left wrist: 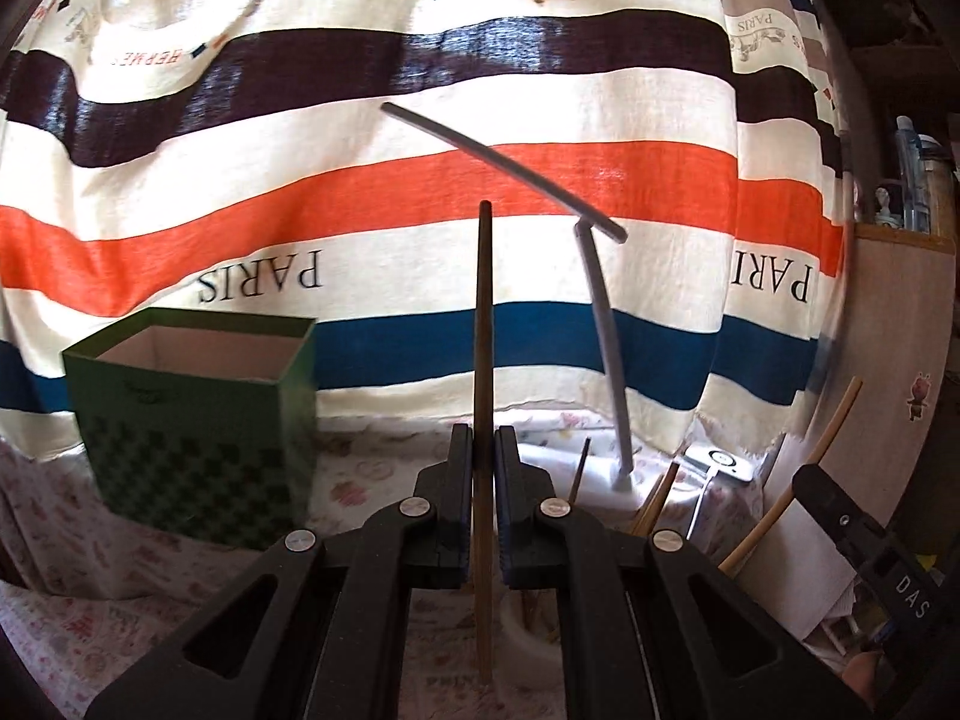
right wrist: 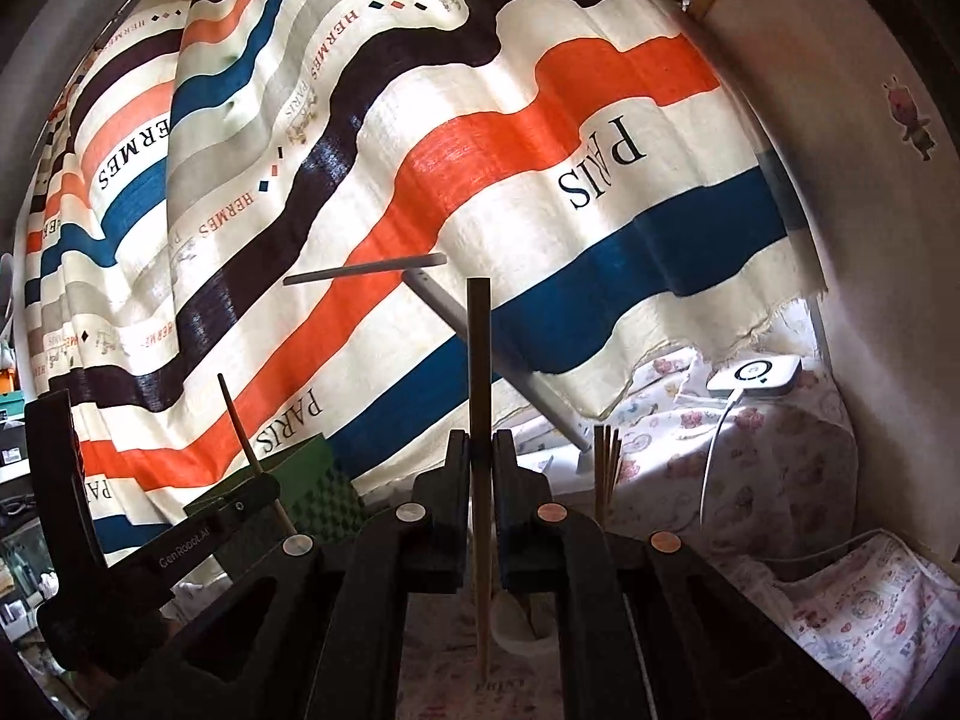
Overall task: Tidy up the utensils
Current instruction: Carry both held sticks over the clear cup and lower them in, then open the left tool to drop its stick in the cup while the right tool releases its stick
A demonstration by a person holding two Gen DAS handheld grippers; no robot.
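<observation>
Striped curtain (left wrist: 420, 192) w/ "PARIS" print fills the far bg, floral tablecloth (left wrist: 90, 630) covers the table below it.

My left gripper (left wrist: 483, 456): jaws clamped on 1 brown chopstick (left wrist: 483, 330), held upright, top end well above the pads, bottom end hanging below near the cloth. Green checkered box (left wrist: 198, 420) sits far-left of it on the cloth, top open, nothing visible inside from this angle.

My right gripper (right wrist: 480, 459): jaws clamped on 1 lighter wooden chopstick (right wrist: 479, 372), also upright, lower end just above the cloth.

White cup (right wrist: 522, 624) sits on the cloth just right of that stick's lower end; contents unclear. More chopsticks (right wrist: 606, 468) stand bunched to the right behind my right finger; can't tell what holds them.

Grey desk lamp (left wrist: 606, 348) stands far-center-right, base on the cloth, head bar tilted. White charger puck (right wrist: 756, 375) w/ cable lies far-right.

From right wrist view, left gripper w/ its stick is at left, in front of the green box.
</observation>
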